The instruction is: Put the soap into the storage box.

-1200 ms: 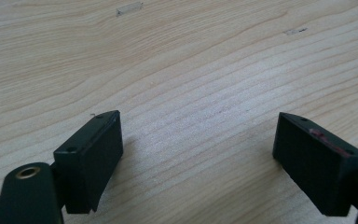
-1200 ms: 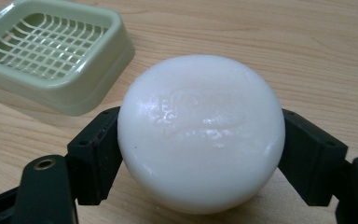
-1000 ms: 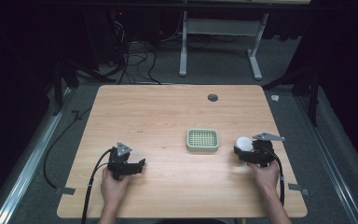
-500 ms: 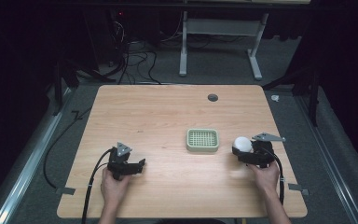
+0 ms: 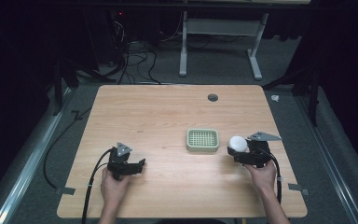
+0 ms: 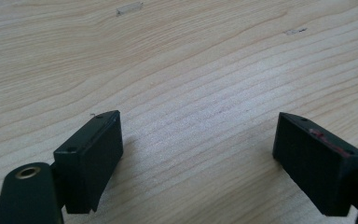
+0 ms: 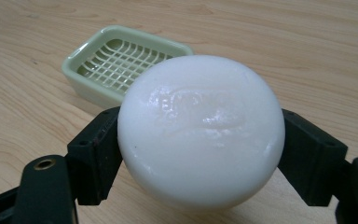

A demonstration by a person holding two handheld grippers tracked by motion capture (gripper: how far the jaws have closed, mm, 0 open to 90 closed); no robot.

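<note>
A: While the right gripper (image 7: 200, 154) pinches the white soap bar (image 7: 200, 128) across its rounded sides, where does the bar sit?

B: Above the table (image 5: 168, 112) near its right edge, just beside the green slatted soap dish (image 5: 203, 139). The bar looks glossy and probably slick, rigid yet easily marked; a hold across its widest part seems safest, with moderate pressure.

A: And the left gripper (image 6: 200, 154)?

B: Its jaws are spread with nothing between them, low over bare wood near the front-left corner.
</note>
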